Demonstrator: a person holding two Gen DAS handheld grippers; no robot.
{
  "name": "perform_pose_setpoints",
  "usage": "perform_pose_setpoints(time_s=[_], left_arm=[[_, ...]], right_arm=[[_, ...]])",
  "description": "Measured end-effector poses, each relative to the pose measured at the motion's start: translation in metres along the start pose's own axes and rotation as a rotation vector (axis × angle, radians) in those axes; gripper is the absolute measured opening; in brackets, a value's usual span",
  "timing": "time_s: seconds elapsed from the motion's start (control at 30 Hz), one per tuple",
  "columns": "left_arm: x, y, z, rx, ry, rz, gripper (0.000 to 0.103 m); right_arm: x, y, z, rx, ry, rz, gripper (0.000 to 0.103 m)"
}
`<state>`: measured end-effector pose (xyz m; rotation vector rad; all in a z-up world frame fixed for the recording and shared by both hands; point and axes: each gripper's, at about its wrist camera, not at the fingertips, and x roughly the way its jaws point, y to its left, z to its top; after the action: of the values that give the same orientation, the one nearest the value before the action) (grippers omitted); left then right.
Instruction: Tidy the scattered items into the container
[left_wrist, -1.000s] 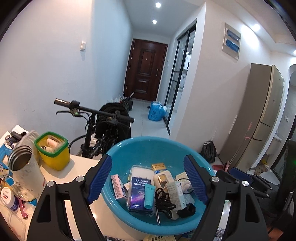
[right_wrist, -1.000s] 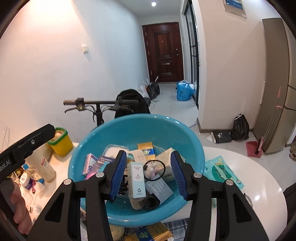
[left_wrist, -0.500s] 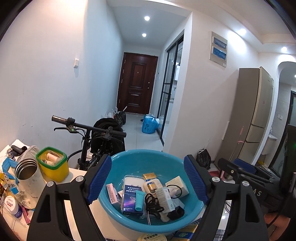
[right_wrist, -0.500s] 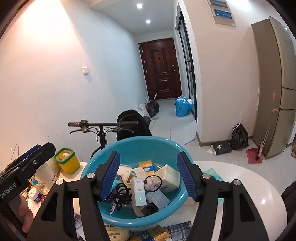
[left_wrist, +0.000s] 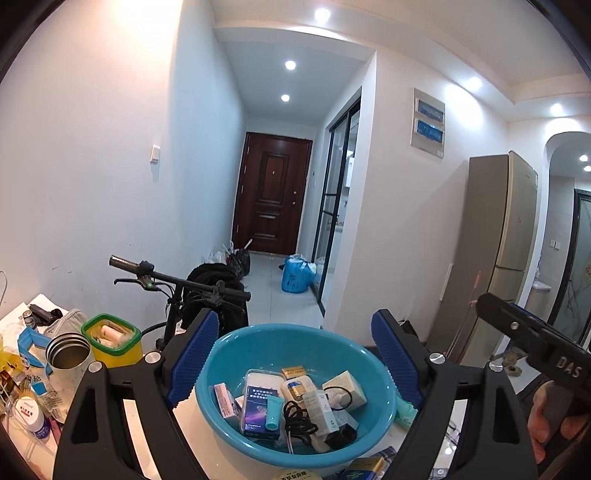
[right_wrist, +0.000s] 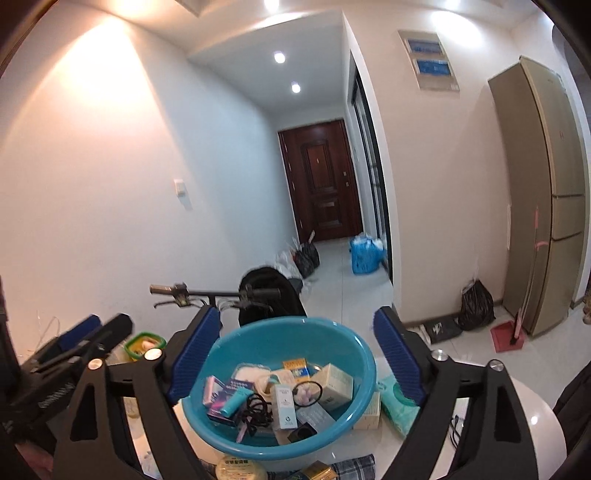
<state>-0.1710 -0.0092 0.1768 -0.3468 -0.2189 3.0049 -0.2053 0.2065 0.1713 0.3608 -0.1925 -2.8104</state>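
Both tongs, the left tongs (left_wrist: 293, 365) and the right tongs (right_wrist: 295, 363), are spreading wider, pinching nothing, hanging above the teal basin (left_wrist: 380, 373) on the bench (right_wrist: 535, 417). Small boxes (right_wrist: 338, 382) are sitting inside it, probably just dropped in.

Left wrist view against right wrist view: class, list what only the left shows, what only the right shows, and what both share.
Only the left wrist view: an open steel tumbler and a white bottle with a blue cap among the clutter at left.
Only the right wrist view: a red dustpan on the floor by the tall beige fridge, and a black bag.
Both: the round teal plastic basin holding small boxes, the yellow tub with a green rim, the bicycle handlebar and the dark wooden door.
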Motion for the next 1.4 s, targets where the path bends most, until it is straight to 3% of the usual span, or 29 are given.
perform_pose_setpoints(time_s=[0.17, 0.4, 0.63, 1.0, 1.23, 1.4], left_arm=[[-0.018, -0.004, 0.005, 0.008, -0.041, -0.019, 0.087], [-0.038, -0.005, 0.009, 0.008, -0.09, -0.03, 0.088], [-0.065, -0.007, 0.013, 0.007, -0.163, -0.056, 0.103], [-0.102, -0.014, 0.016, 0.035, -0.256, -0.059, 0.103], [-0.112, -0.012, 0.018, 0.082, -0.26, 0.008, 0.103], [-0.122, -0.01, 0.018, 0.078, -0.241, -0.016, 0.103]], right_arm=[[-0.022, 0.005, 0.006, -0.015, -0.067, -0.007, 0.095], [-0.04, 0.006, 0.011, -0.016, -0.117, 0.003, 0.095], [-0.058, 0.013, 0.01, -0.034, -0.166, 0.019, 0.1], [-0.083, 0.023, 0.01, -0.059, -0.234, 0.022, 0.102], [-0.094, 0.025, 0.01, -0.043, -0.266, 0.05, 0.102], [-0.098, 0.028, 0.01, -0.045, -0.255, 0.048, 0.102]])
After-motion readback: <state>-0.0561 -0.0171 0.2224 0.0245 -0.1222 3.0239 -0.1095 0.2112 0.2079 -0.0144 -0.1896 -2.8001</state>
